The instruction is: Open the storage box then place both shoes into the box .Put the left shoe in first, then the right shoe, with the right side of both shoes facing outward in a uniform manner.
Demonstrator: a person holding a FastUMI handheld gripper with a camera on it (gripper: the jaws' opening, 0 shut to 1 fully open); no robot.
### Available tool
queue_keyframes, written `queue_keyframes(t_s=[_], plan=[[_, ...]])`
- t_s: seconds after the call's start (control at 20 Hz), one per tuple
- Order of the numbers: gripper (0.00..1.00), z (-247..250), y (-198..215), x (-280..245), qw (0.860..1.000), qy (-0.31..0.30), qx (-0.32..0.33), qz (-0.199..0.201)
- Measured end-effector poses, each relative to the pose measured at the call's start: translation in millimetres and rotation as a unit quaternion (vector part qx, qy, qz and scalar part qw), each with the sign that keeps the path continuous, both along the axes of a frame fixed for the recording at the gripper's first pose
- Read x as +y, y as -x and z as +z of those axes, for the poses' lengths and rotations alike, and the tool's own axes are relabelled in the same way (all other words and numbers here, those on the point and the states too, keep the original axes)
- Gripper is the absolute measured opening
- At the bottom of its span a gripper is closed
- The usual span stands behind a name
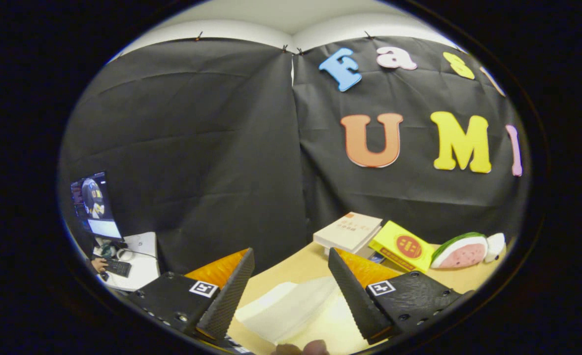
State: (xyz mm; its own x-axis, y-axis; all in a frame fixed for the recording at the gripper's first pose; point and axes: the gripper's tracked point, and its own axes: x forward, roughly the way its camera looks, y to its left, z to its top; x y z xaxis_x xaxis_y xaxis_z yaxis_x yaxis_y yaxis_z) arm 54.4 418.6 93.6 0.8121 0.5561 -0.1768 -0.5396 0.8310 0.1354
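One white storage box (291, 305), translucent, lid closed | tool (291, 276) fingers spread wide above it, holding nothing

The gripper (291, 261) has two black, wedge-shaped jaws with finely ribbed inner faces and orange plastic backing. Each sits on a black textured mount carrying a small square black-and-white marker, with round screw heads along the mount's edges.
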Motion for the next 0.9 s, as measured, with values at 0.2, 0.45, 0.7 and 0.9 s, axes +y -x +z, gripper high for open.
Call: queue_keyframes(t_s=[0.2, 0.45, 0.7, 0.9], plan=[[0.94, 8, 13, -60, 0.999, 0.008, -0.034, -0.036], [0.94, 10, 28, -146, 0.995, 0.009, -0.048, -0.083], [0.93, 5, 44, -229, 0.99, 0.017, -0.055, -0.132], [0.94, -10, 57, -287, 0.984, 0.023, -0.046, -0.168]])
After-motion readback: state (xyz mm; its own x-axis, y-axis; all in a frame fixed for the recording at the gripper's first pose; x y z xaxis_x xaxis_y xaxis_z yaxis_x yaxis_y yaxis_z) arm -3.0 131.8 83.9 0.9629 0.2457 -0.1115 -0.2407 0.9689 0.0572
